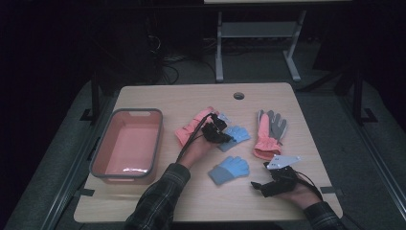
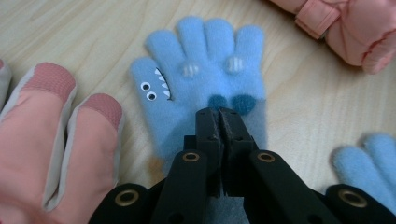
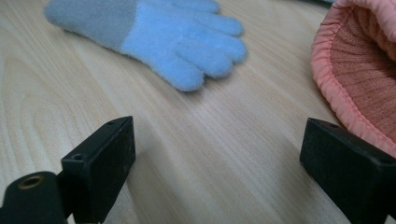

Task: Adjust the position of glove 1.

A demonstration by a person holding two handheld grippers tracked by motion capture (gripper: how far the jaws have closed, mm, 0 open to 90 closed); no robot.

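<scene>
The left hand-held gripper (image 2: pixel 220 114) has its jaws pinched together on the palm fabric of the blue monster-face glove (image 2: pixel 205 79), which lies flat on the tabletop (image 2: pixel 303 98) between the pink gloves (image 2: pixel 60 135).

The right hand-held gripper (image 3: pixel 217 158) rests wide open, holding nothing.

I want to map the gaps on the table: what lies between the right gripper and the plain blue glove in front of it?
Bare wood. The right gripper view shows table between the right gripper and the blue glove.
</scene>
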